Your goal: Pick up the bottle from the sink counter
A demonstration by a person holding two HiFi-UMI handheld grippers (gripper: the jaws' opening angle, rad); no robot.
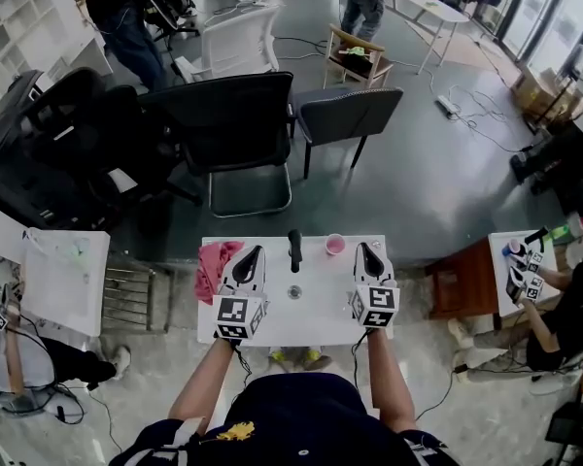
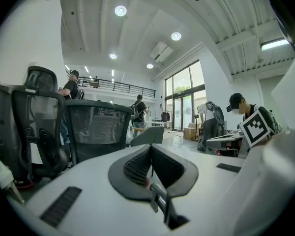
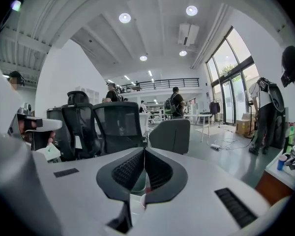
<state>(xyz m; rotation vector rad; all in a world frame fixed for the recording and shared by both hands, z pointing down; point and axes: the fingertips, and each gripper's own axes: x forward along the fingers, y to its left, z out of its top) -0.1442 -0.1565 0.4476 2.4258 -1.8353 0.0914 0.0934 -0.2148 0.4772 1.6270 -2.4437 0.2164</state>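
A small white sink counter (image 1: 321,311) stands in front of me in the head view, with a round drain (image 1: 293,291) at its middle. Behind the drain stands a slim dark upright thing (image 1: 294,249); whether it is the bottle or a tap I cannot tell. A pink cup (image 1: 335,245) sits to its right. My left gripper (image 1: 252,254) hovers over the counter's left half, its jaws closed with nothing between them. My right gripper (image 1: 366,249) is over the right half, just right of the cup, also shut and empty. Both gripper views (image 2: 150,148) (image 3: 144,150) look out level past the counter.
A crumpled red cloth (image 1: 214,266) hangs over the counter's left edge. Black office chairs (image 1: 235,124) and a grey chair (image 1: 345,115) stand beyond the counter. A white board (image 1: 65,280) lies to the left. A seated person (image 1: 554,309) works at a table on the right.
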